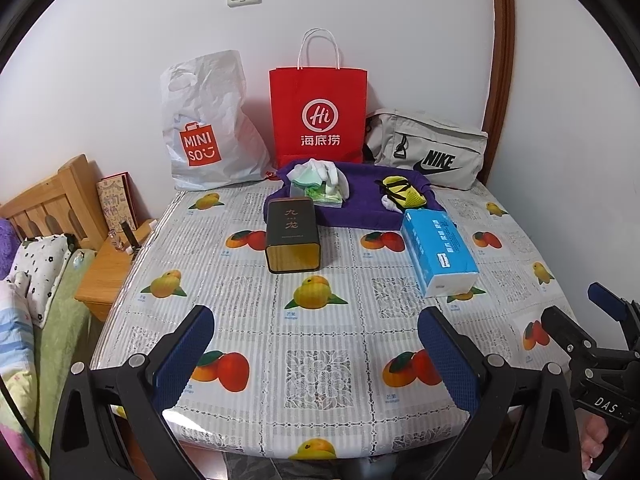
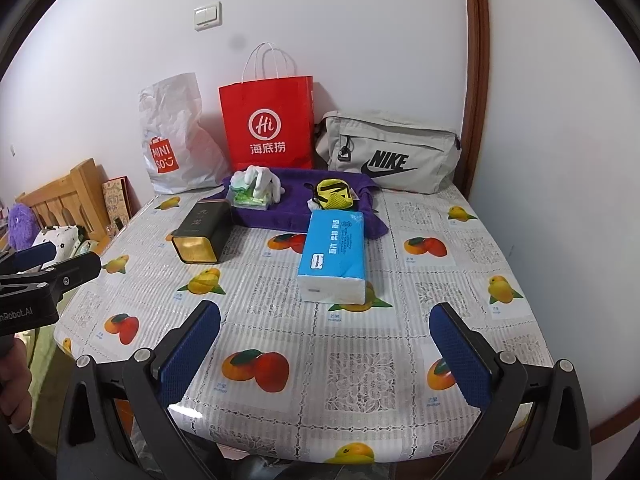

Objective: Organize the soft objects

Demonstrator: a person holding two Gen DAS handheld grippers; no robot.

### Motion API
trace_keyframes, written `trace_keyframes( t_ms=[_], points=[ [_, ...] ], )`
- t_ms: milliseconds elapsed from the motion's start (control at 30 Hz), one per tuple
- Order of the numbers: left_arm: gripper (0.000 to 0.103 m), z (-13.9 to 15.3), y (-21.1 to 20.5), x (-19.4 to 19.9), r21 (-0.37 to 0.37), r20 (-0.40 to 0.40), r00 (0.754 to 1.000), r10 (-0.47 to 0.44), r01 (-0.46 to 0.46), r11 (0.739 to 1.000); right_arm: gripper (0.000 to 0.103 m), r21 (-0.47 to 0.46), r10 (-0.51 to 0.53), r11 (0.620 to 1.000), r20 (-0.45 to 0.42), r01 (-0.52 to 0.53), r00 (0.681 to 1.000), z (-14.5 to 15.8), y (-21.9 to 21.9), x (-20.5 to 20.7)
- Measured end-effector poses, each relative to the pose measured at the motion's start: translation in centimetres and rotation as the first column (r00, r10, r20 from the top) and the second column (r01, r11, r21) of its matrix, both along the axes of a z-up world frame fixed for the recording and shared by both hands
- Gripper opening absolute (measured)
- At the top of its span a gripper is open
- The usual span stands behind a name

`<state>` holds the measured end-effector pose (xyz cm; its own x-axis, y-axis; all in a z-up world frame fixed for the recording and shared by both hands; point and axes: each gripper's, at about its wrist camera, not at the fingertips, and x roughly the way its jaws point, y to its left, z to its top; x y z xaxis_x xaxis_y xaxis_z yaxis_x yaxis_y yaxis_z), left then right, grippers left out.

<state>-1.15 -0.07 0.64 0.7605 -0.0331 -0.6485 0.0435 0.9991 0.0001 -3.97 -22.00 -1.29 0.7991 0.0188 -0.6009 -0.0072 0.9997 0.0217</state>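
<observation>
A purple towel point(image 1: 360, 200) point(image 2: 296, 204) lies at the back of the table. On it lie white gloves point(image 1: 332, 176) point(image 2: 262, 182) over small green tissue packs point(image 1: 322, 196) point(image 2: 250, 200), and a yellow mesh pouch point(image 1: 402, 192) point(image 2: 334, 196). A blue tissue pack point(image 1: 438, 250) point(image 2: 334, 256) lies in front of the towel. My left gripper point(image 1: 314, 330) and right gripper point(image 2: 324, 326) are both open and empty above the table's near edge. The right gripper also shows at the right edge of the left wrist view point(image 1: 580, 316).
A black tea tin point(image 1: 294, 236) point(image 2: 202, 234) lies on its side. A white Miniso bag point(image 1: 208, 128) point(image 2: 172, 140), a red paper bag point(image 1: 318, 114) point(image 2: 268, 124) and a grey Nike bag point(image 1: 428, 148) point(image 2: 388, 152) stand against the wall. A bed and wooden nightstand point(image 1: 104, 276) are at the left.
</observation>
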Motion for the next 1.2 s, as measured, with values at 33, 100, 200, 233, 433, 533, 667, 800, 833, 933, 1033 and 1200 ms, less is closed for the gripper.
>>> trace_keyframes(
  t_ms=[33, 100, 200, 233, 433, 533, 667, 800, 833, 933, 1033, 1200],
  points=[
    [0.103, -0.04, 0.0, 0.03, 0.001, -0.002, 1.0, 0.001, -0.001, 1.0, 0.103, 0.002, 0.0, 1.0, 0.0, 0.0, 1.0, 0.0, -0.01, -0.01],
    [0.103, -0.08, -0.02, 0.04, 0.002, -0.001, 1.0, -0.001, 0.001, 1.0, 0.103, 0.001, 0.001, 1.0, 0.0, -0.001, 1.0, 0.0, 0.06, -0.04],
    [0.103, -0.13, -0.11, 0.05, 0.002, -0.003, 1.0, -0.001, 0.001, 1.0, 0.103, -0.003, 0.003, 1.0, -0.001, -0.003, 1.0, -0.03, 0.13, -0.06],
    [0.103, -0.15, -0.13, 0.06, 0.005, -0.004, 1.0, -0.001, 0.001, 1.0, 0.103, -0.004, 0.003, 1.0, -0.001, -0.003, 1.0, -0.03, 0.2, -0.05],
    [0.103, -0.1, -0.17, 0.04, 0.005, -0.003, 1.0, 0.003, -0.003, 1.0, 0.103, 0.004, 0.006, 1.0, -0.005, -0.006, 1.0, -0.08, 0.26, 0.04],
    [0.103, -0.19, -0.1, 0.05, 0.007, -0.002, 1.0, 0.001, -0.001, 1.0, 0.103, 0.003, 0.007, 1.0, -0.006, -0.007, 1.0, -0.07, 0.31, 0.06],
    [0.103, -0.16, -0.07, 0.06, 0.009, -0.001, 1.0, 0.001, -0.001, 1.0, 0.103, 0.005, 0.008, 1.0, -0.004, -0.008, 1.0, -0.07, 0.32, 0.13],
    [0.103, -0.12, 0.04, -0.05, 0.009, 0.0, 1.0, -0.001, 0.001, 1.0, 0.103, -0.002, 0.009, 1.0, -0.003, -0.009, 1.0, -0.03, 0.48, 0.14],
    [0.103, -0.13, 0.04, -0.06, 0.01, 0.001, 1.0, -0.001, 0.001, 1.0, 0.103, -0.002, 0.01, 1.0, -0.004, -0.01, 1.0, -0.03, 0.5, 0.17],
    [0.103, -0.11, 0.13, -0.04, 0.009, 0.001, 1.0, -0.001, 0.001, 1.0, 0.103, -0.002, 0.011, 1.0, -0.003, -0.011, 1.0, -0.03, 0.52, 0.14],
    [0.103, -0.11, 0.11, -0.05, 0.012, 0.001, 1.0, -0.005, 0.004, 1.0, 0.103, -0.004, 0.012, 1.0, -0.005, -0.012, 1.0, -0.04, 0.58, 0.16],
    [0.103, -0.01, 0.16, -0.07, 0.01, 0.005, 1.0, -0.004, 0.004, 1.0, 0.103, -0.007, 0.011, 1.0, -0.005, -0.012, 1.0, 0.01, 0.65, 0.13]
  ],
)
